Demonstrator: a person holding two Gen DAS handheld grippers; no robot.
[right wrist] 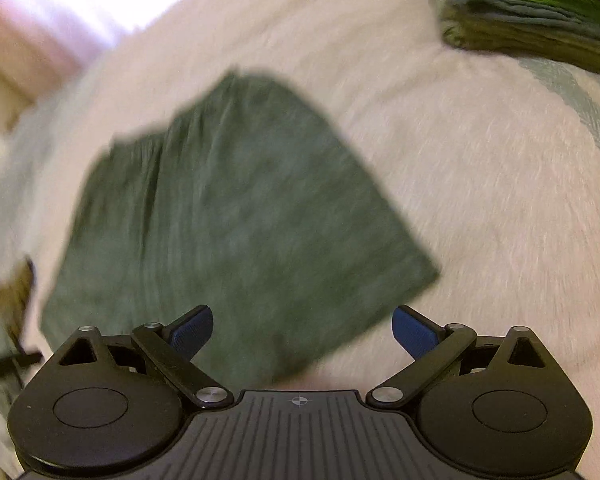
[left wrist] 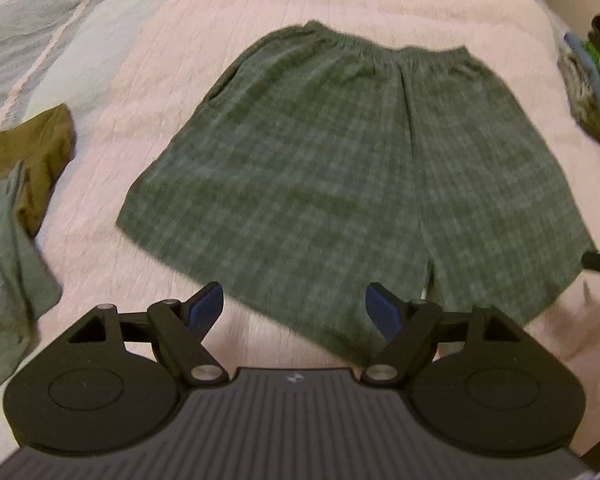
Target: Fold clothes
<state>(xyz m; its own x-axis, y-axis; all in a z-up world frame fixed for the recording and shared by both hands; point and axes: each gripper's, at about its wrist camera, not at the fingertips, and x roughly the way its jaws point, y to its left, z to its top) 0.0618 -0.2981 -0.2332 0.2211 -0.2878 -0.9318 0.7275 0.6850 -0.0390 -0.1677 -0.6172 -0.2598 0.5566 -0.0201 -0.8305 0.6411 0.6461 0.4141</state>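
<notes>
**Green checked shorts spread flat, both tongs released**

Ahead of the left tongs (left wrist: 294, 308), spread flat on the pink bed cover (left wrist: 172, 60): green checked shorts (left wrist: 340, 168), waistband at the far end, leg hems nearest the blue pads. Same shorts (right wrist: 228, 216) in front of the right tongs (right wrist: 302, 334), blurred in that view. Both tongs wide apart, holding nothing.

Probably light, thin woven cloth: soft, limp, no stiffness, likely to sag and slide on the quilted cover when lifted. Best taken at the outer corner of a leg hem or at the waistband end, where the gathered elastic looks thicker and more secure. To the left of the left tongs: other garments (left wrist: 16, 208). Far right: a folded pile (left wrist: 592, 64).
</notes>
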